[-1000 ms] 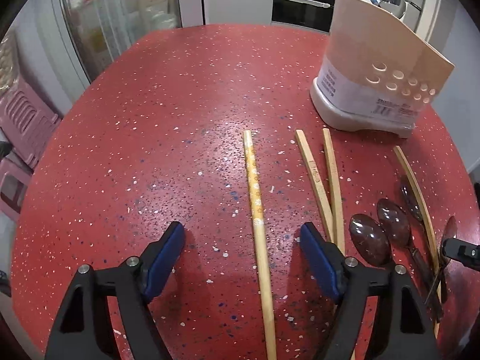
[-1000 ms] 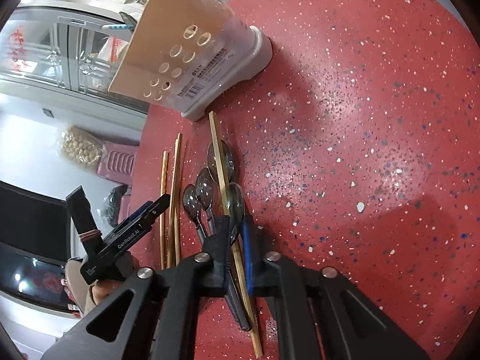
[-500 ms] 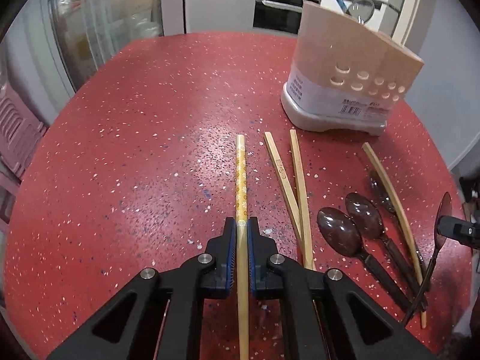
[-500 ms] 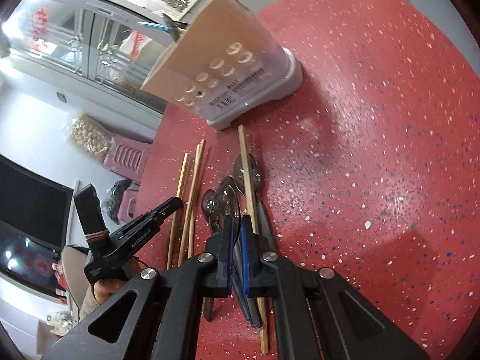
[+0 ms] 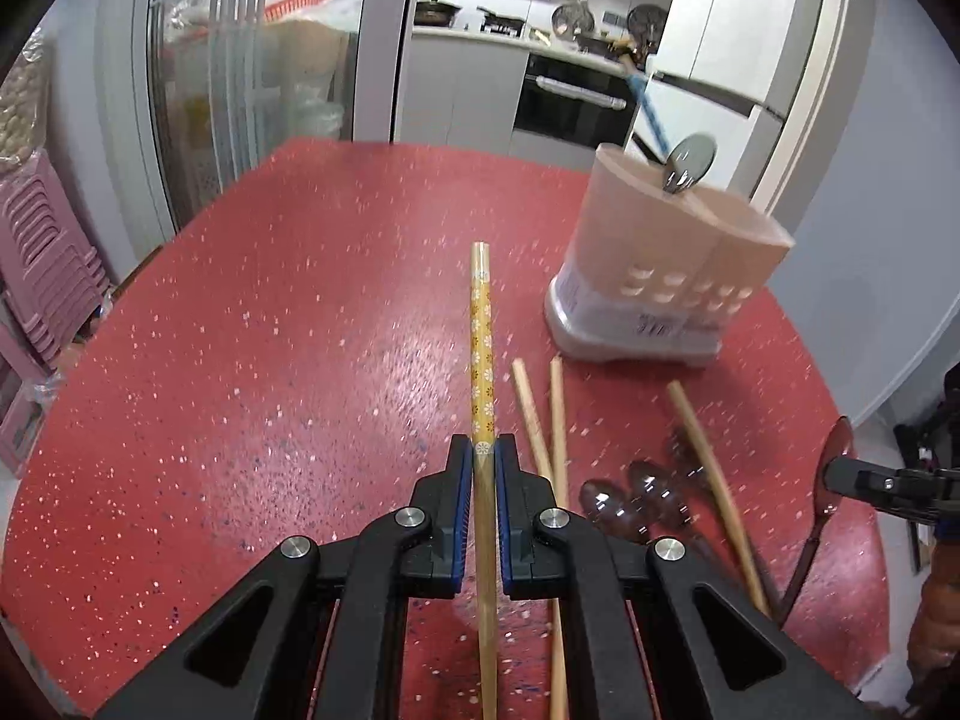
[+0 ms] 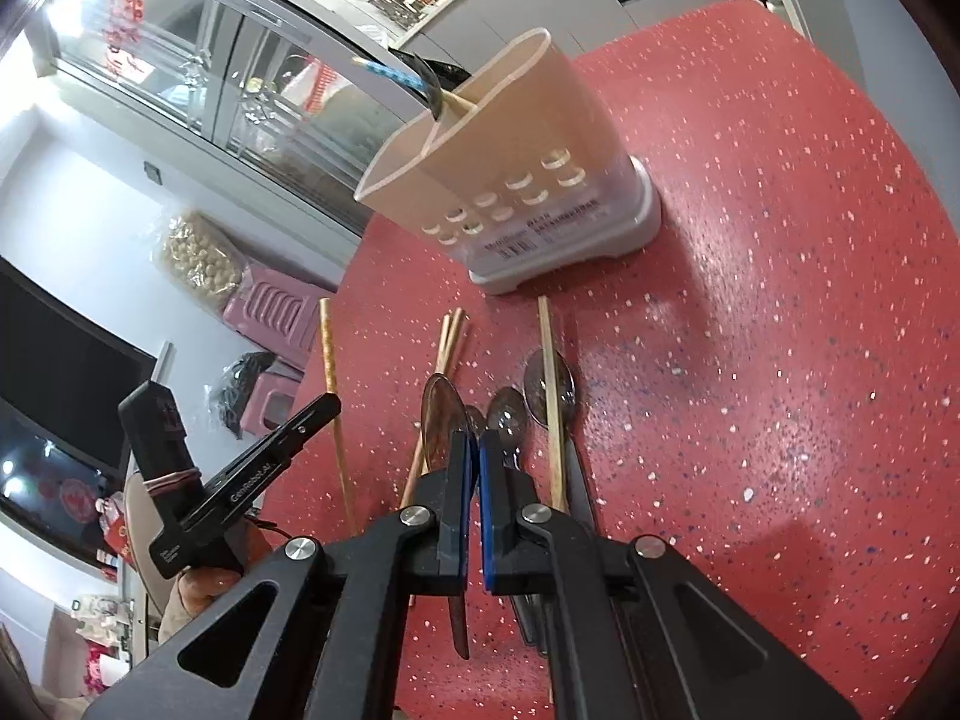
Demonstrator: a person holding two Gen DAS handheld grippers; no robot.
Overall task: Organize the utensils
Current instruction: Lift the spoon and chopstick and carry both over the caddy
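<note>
My left gripper [image 5: 483, 450] is shut on a yellow flower-patterned chopstick [image 5: 482, 330] and holds it off the red table [image 5: 270, 360], tip pointing away. My right gripper [image 6: 478, 441] is shut on the handle of a brown see-through spoon [image 6: 441, 414], also raised. In the left wrist view that spoon [image 5: 837, 450] hangs at the far right. A beige utensil holder [image 5: 666, 276] stands at the back right, with a metal spoon [image 5: 690, 162] sticking out of it. Two plain chopsticks [image 5: 540, 414], a third chopstick [image 5: 708, 462] and dark spoons [image 5: 612, 501] lie on the table.
Pink plastic stools [image 5: 42, 264] are stacked off the table's left side. A glass-door cabinet [image 5: 240, 90] and an oven [image 5: 576, 102] stand behind the table. A person's hand [image 6: 198, 588] holds the left gripper [image 6: 318, 411].
The left jaws closed on the patterned chopstick and lifted it off the table. The right gripper rose with the brown spoon in it.
</note>
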